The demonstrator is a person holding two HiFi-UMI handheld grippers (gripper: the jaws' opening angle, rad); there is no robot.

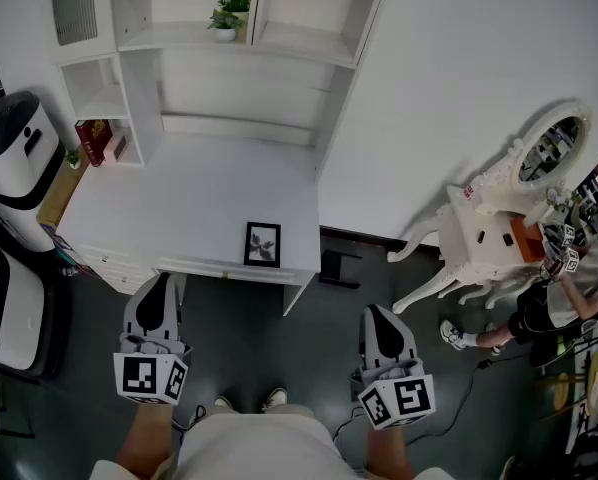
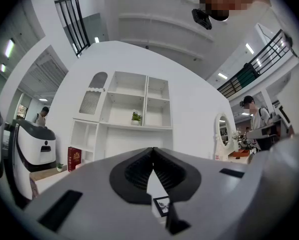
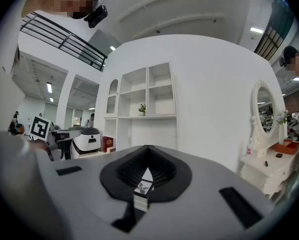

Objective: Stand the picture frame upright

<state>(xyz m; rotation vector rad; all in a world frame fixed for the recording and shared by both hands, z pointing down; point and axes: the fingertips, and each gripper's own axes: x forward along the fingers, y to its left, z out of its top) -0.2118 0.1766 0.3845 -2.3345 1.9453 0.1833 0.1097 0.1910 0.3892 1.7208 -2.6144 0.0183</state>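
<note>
Black-rimmed picture frame point(image 1: 262, 244) lies flat (face up) near the white tabletop's point(image 1: 179, 198) front edge; left claw point(image 1: 160, 286) and right claw point(image 1: 372, 316), both clenched and empty, hover short of that tabletop.

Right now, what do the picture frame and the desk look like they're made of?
Picture frame: likely painted wood or plastic, going by its thin black border, which looks even and dull. Whether glass covers the front is unclear from here.
Desk: probably painted wood or laminate board. The top is flat, uniform white with no grain showing and has crisp square edges. The finish looks matte.
</note>
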